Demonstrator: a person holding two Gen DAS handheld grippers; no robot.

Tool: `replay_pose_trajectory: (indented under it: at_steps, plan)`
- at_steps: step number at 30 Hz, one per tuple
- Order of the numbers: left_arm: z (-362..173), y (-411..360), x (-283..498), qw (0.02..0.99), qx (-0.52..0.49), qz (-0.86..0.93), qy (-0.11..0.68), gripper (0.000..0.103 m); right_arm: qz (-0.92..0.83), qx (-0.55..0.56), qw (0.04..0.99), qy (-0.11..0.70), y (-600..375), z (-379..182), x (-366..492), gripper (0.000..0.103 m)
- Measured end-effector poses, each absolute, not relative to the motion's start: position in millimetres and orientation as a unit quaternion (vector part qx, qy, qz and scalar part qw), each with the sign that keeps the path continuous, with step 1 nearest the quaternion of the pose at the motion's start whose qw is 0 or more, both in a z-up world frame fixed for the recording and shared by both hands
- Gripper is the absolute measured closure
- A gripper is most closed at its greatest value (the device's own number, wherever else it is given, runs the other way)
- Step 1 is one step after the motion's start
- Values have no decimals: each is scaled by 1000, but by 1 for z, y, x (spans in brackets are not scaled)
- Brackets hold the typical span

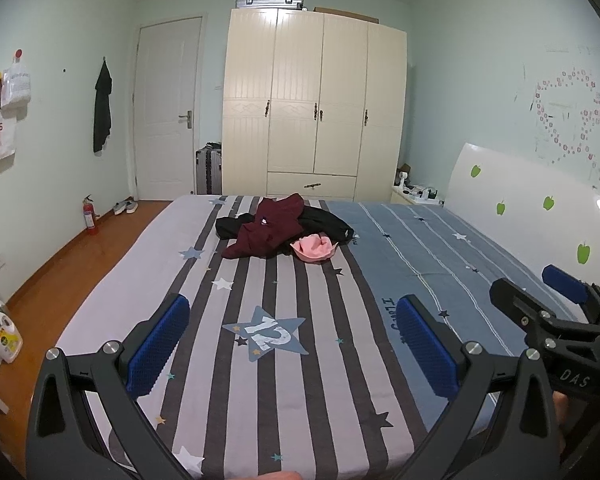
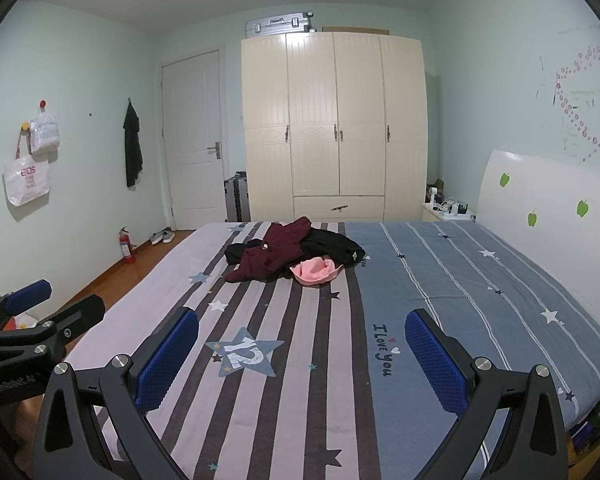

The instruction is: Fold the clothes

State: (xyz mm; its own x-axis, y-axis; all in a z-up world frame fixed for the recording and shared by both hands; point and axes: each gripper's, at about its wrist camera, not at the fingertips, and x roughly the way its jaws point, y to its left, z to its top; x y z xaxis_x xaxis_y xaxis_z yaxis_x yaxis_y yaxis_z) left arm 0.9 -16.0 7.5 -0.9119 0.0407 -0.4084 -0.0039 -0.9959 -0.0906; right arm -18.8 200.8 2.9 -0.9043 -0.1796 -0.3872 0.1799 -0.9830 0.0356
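Note:
A heap of clothes lies at the far middle of the bed: a maroon garment [image 1: 266, 230] [image 2: 274, 254] on top, a black garment [image 1: 326, 224] [image 2: 334, 248] under and behind it, and a pink piece [image 1: 315, 249] [image 2: 315, 271] at its near right. My left gripper [image 1: 292, 320] hovers open over the near part of the striped bedsheet [image 1: 328, 380], well short of the heap, with nothing between its blue pads. My right gripper [image 2: 302, 330] is also open and empty, beside the left one, and shows at the right edge of the left wrist view [image 1: 540, 284].
The bed's white headboard [image 1: 512, 208] runs along the right. A cream wardrobe [image 1: 314, 112] and a door [image 1: 166, 108] stand behind the bed. Wooden floor on the left holds a fire extinguisher [image 1: 90, 216], shoes and a detergent bottle [image 1: 4, 332]. Bags and a dark garment hang on the left wall.

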Motion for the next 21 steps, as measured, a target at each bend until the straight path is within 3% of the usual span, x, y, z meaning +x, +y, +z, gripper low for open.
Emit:
replay_pose_trajectory:
  at_steps: [21]
  plan:
    - [8,-9,2,4,-206,978,-36,1,-976,197,93,-3,200,4,-20,1]
